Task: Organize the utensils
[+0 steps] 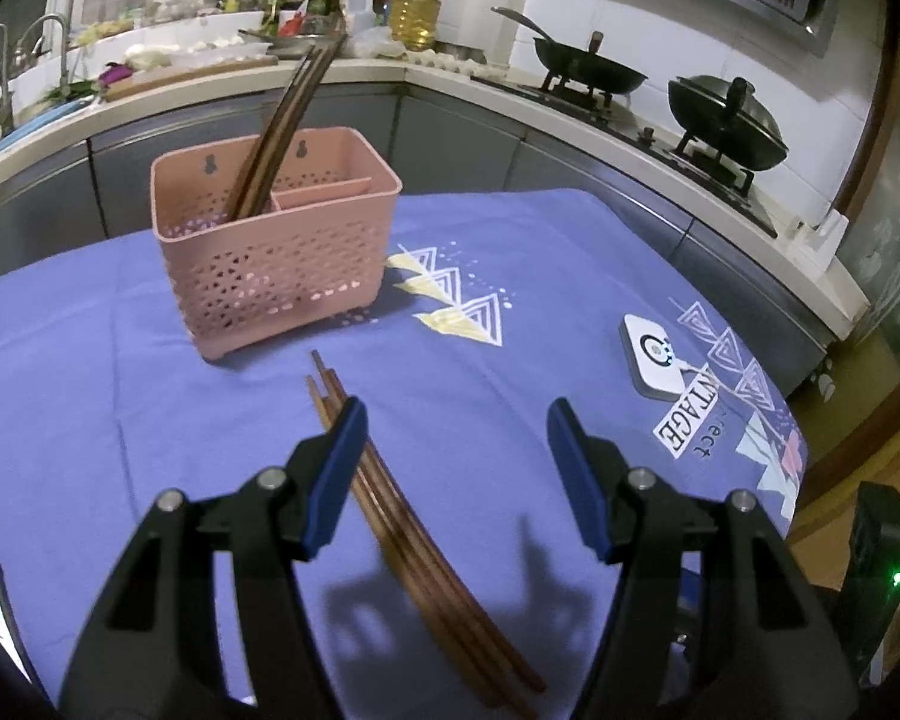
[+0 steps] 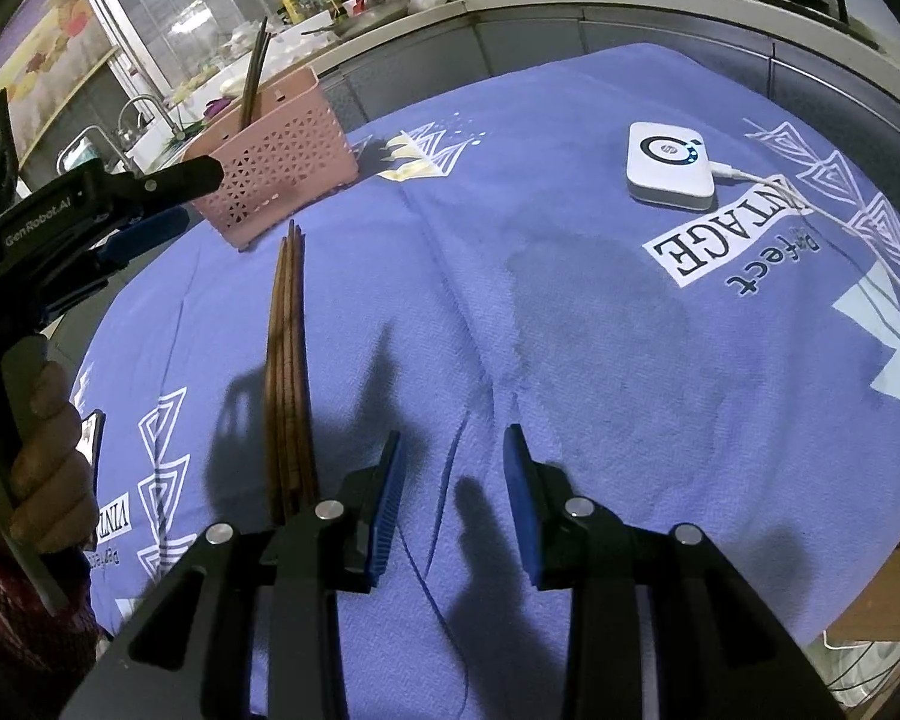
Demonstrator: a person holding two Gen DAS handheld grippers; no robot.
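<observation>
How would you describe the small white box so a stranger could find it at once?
Start at the blue cloth covering the table. Far from the pink basket, beside the printed word "VINTAGE", lies a flat white box with rounded corners. Only it has a dark ring on top and a white cable plugged in.

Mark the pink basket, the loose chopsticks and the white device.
pink basket (image 1: 282,276), left wrist view, front wall.
loose chopsticks (image 2: 288,360), right wrist view, mid-shafts.
white device (image 2: 669,162), right wrist view, top face.
</observation>
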